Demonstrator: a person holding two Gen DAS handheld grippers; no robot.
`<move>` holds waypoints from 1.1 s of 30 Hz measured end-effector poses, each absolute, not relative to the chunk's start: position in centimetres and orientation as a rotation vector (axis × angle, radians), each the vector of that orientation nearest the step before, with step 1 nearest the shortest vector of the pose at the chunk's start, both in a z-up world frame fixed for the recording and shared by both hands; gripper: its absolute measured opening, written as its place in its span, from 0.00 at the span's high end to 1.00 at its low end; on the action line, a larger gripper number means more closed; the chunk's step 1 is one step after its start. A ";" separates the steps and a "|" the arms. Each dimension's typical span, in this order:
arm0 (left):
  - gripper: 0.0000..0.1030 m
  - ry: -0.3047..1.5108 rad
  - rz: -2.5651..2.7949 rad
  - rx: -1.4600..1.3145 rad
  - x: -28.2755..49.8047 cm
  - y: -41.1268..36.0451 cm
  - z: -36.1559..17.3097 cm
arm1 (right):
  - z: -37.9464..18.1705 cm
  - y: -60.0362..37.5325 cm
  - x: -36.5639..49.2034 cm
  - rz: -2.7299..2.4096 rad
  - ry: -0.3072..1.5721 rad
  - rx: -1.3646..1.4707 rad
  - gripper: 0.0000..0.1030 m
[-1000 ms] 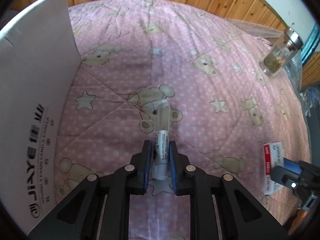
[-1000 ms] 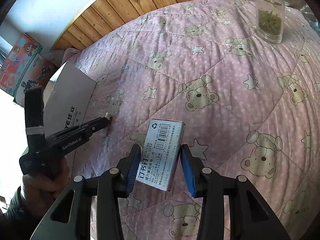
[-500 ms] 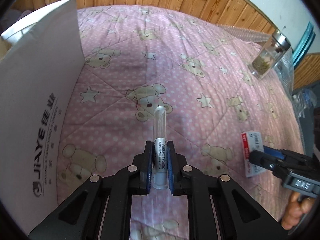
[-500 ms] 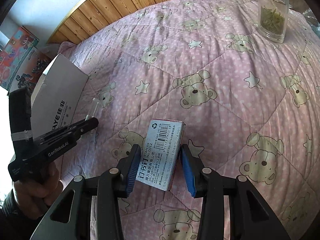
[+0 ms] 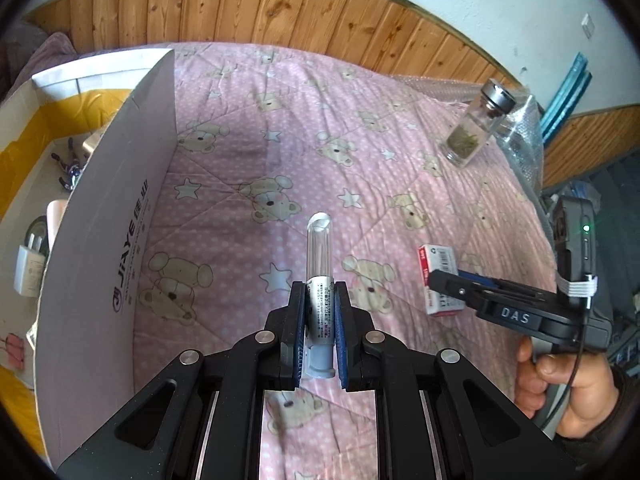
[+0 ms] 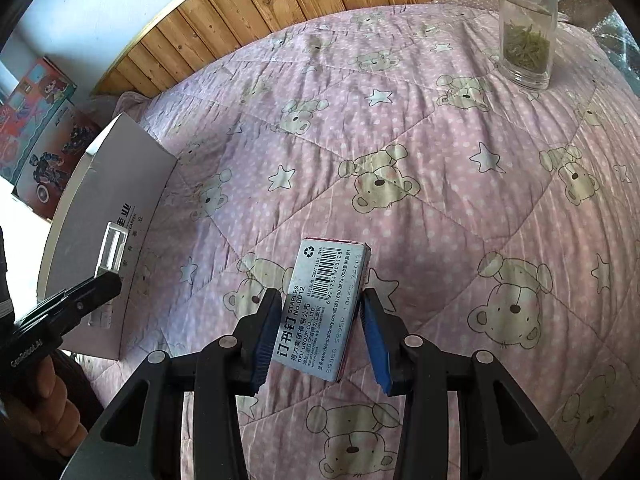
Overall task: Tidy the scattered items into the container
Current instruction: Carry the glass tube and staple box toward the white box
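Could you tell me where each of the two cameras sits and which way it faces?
Left wrist: on the left gripper, angled down over the pink bear-print quilt; its fingers clamp a clear capped plastic tube. The right gripper and a hand show.
Right wrist: on the right gripper, angled down at a grey staples box between its fingers; the left gripper and a hand show.
Shared: quilt, tube, staples box, white cardboard box, glass jar.
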State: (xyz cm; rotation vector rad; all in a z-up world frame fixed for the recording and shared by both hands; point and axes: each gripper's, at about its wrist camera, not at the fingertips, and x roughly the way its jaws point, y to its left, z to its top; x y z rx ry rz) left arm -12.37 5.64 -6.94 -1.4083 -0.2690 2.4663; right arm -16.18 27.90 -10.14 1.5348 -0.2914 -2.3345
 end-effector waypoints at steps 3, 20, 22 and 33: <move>0.88 -0.271 2.453 -1.397 -11.3 5.6 -6.5 | -10.1 27.8 -15.4 -2.338 -0.313 1.527 0.59; 0.88 -0.278 2.448 -1.307 -6.4 4.8 -4.1 | -7.6 24.9 -9.5 -2.378 -0.308 1.375 0.59; 0.88 -0.284 2.443 -1.298 -6.1 4.7 -3.9 | -7.2 24.4 -8.7 -2.380 -0.309 1.357 0.59; 0.88 -0.330 2.440 -1.235 -4.3 3.5 -2.2 | -5.5 22.0 -5.4 -2.349 -0.375 1.297 0.59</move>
